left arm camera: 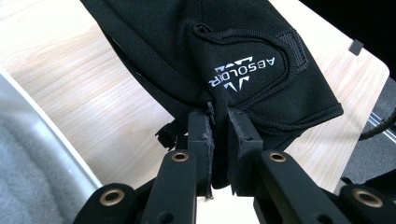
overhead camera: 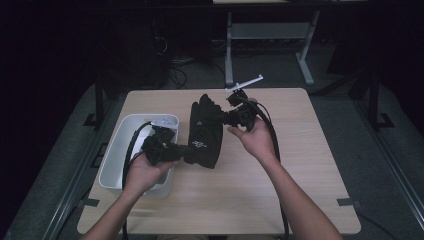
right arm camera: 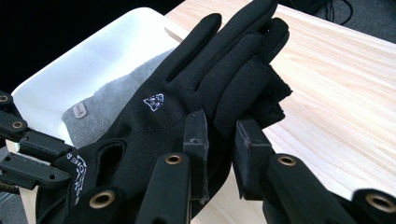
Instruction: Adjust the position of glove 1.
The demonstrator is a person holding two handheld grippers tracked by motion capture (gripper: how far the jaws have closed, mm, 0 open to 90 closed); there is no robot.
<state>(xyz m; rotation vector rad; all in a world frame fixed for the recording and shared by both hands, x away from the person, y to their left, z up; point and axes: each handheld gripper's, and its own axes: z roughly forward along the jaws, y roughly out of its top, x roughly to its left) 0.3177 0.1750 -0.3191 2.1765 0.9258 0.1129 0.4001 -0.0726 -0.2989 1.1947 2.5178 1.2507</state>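
A black glove (overhead camera: 206, 132) with a white logo hangs stretched between my two grippers over the wooden table (overhead camera: 300, 165). My left gripper (overhead camera: 189, 151) is shut on the cuff end; in the left gripper view its pads (left arm camera: 201, 135) pinch the cuff edge of the glove (left arm camera: 224, 51) just below the lettering. My right gripper (overhead camera: 220, 119) is shut on the finger end. In the right gripper view, the right gripper (right arm camera: 219, 135) clamps the glove (right arm camera: 196, 88) at its side near the thumb. The glove's fingers point away, toward the table's far edge.
A white bin (overhead camera: 112, 155) stands at the table's left, holding a folded grey cloth (right arm camera: 93, 116). The bin's wall (left arm camera: 42, 140) lies close beside my left gripper (right arm camera: 28, 149). A white desk frame (overhead camera: 270, 35) and cables sit on the floor beyond the table.
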